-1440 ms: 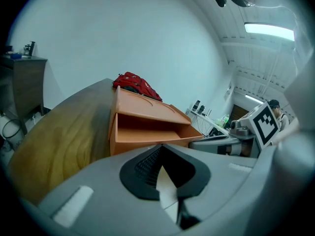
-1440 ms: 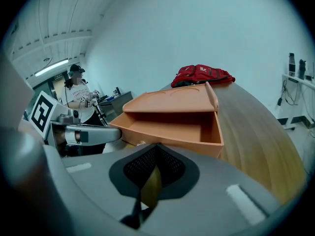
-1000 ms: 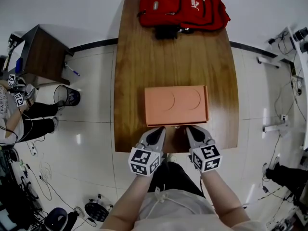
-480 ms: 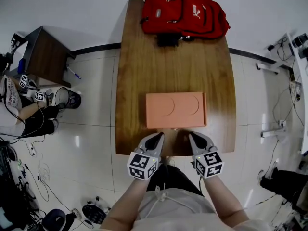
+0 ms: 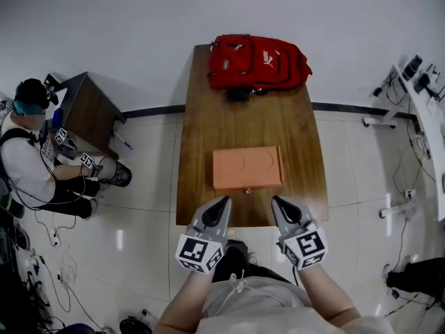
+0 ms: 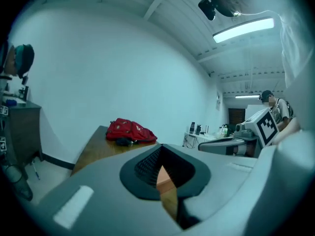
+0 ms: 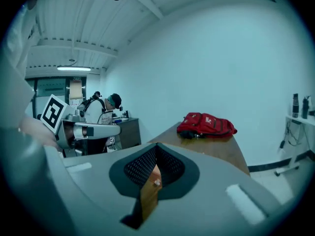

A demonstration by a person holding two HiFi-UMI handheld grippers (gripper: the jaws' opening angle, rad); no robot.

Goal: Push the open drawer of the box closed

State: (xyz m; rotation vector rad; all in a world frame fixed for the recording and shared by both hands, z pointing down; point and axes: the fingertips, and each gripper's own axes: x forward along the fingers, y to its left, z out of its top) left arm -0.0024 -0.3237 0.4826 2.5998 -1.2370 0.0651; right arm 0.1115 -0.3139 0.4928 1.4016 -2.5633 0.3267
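An orange box [image 5: 247, 168] lies flat in the middle of the long wooden table [image 5: 208, 117], its drawer front flush with the box and a small knob [image 5: 248, 190] on the near side. My left gripper [image 5: 222, 204] and right gripper [image 5: 277, 203] hover over the table's near edge, apart from the box, both shut and holding nothing. In the left gripper view the left gripper [image 6: 162, 181] leaves only a thin slit that shows a strip of the orange box [image 6: 164, 177]. The right gripper [image 7: 152, 176] likewise frames a strip of the box and its knob [image 7: 156, 182].
A red backpack [image 5: 259, 61] lies at the table's far end. A person [image 5: 28, 158] sits on the floor at the left beside a dark side table [image 5: 90, 113]. A white desk with cables [image 5: 417, 96] stands at the right.
Both grippers have drawn back from the box's front toward the table's near edge. The head view has risen, so the table and box look smaller.
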